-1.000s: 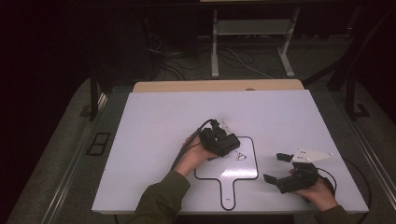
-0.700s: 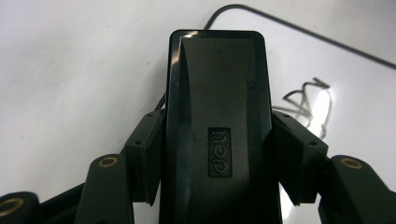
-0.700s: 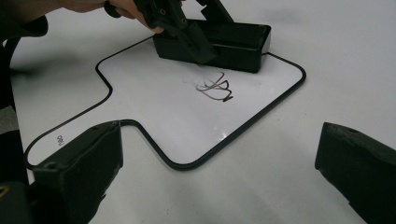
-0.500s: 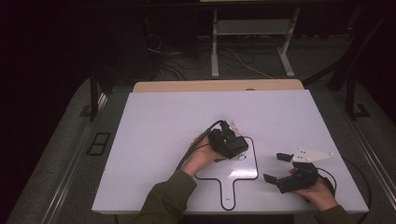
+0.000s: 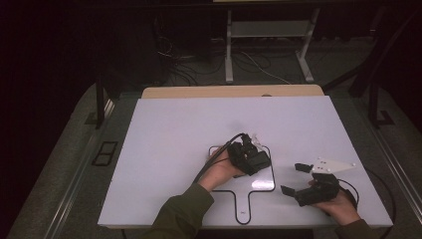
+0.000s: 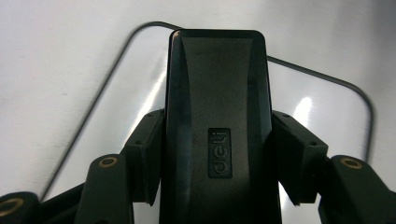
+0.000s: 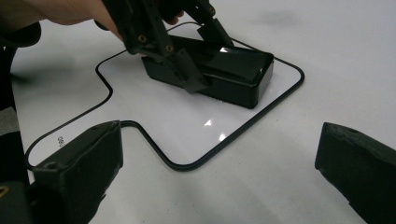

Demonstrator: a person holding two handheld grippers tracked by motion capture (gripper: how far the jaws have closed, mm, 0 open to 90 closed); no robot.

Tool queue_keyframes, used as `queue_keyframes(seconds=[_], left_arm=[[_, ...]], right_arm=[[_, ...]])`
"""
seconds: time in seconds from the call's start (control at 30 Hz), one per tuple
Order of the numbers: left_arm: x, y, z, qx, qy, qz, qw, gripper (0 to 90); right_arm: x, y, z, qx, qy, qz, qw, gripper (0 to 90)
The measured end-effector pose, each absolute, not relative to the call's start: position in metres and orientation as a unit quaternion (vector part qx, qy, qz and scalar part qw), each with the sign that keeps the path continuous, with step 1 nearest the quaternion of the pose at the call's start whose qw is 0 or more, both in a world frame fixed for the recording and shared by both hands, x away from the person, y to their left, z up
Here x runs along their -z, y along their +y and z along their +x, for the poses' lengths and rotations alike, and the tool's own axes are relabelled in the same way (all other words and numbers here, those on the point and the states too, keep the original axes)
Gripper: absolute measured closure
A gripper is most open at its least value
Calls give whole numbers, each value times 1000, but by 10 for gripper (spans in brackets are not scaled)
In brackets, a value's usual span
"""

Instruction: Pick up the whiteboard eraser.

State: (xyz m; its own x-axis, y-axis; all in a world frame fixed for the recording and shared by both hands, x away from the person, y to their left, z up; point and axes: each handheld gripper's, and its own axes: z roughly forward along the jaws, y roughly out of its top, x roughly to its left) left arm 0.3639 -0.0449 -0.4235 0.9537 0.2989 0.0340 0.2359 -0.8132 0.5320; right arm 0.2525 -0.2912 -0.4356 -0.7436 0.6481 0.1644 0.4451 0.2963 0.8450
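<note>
The left gripper (image 5: pixel 257 158) has moved across the table toward 3 o'clock in the high view, and the black box (image 5: pixel 259 160) clamped between its jaws has gone with it. One second ago the gripper and the box were over the 9 o'clock edge of the black outline (image 5: pixel 272 175) drawn on the white board (image 5: pixel 169 134), near its 10 o'clock corner. Now they are inside the square part of the outline, in its 12 o'clock half. The left hand (image 5: pixel 221 172) and its green sleeve (image 5: pixel 179 214) have followed, so the forearm now reaches further toward 3 o'clock.
</note>
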Motion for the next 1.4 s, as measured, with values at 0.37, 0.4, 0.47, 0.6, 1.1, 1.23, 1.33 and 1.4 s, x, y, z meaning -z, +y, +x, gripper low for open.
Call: queue_keyframes(seconds=[0.37, 0.4, 0.47, 0.6, 1.1, 1.23, 1.33, 1.4], left_arm=[[424, -49, 378, -71, 158, 948, 267, 394], [423, -50, 376, -69, 155, 949, 267, 394], [423, -53, 373, -64, 149, 950, 266, 394], [423, -60, 364, -58, 138, 952, 266, 394], [423, -59, 369, -72, 137, 954, 257, 393], [424, -60, 356, -63, 126, 955, 263, 393], [424, -58, 358, -61, 127, 955, 263, 393], [424, -58, 363, -70, 135, 953, 263, 393]], right_arm=[[436, -292, 253, -485, 798, 342, 104, 0], [436, -292, 253, -485, 798, 342, 104, 0], [436, -292, 253, -485, 798, 343, 104, 0], [435, -292, 252, -486, 797, 343, 104, 0], [436, -292, 253, -486, 798, 342, 103, 0], [436, -292, 253, -486, 798, 342, 104, 0], [436, -292, 253, -486, 798, 342, 104, 0], [436, -291, 253, -484, 798, 343, 104, 0]])
